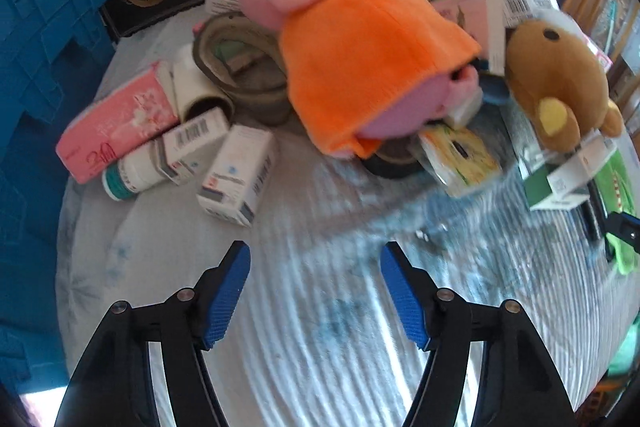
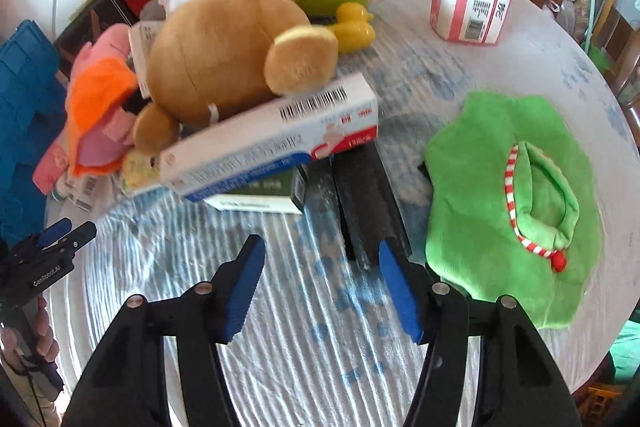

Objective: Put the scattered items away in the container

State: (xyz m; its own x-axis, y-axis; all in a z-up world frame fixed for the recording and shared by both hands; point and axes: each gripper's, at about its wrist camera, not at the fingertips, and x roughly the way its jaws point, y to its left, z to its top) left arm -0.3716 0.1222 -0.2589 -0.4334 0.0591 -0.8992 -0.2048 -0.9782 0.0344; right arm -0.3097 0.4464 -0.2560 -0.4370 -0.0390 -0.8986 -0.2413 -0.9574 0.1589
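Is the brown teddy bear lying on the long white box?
Touching. The right wrist view shows the brown teddy bear resting its foot and body right on top of the long white box.

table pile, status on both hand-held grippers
Left hand-held gripper open, empty. Right hand-held gripper open, empty. Pile untouched; brown bear sits atop white box.

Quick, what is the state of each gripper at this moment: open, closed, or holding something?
Left gripper: open, nothing between its blue pads, above the striped tablecloth.
Right gripper: open, holding nothing.
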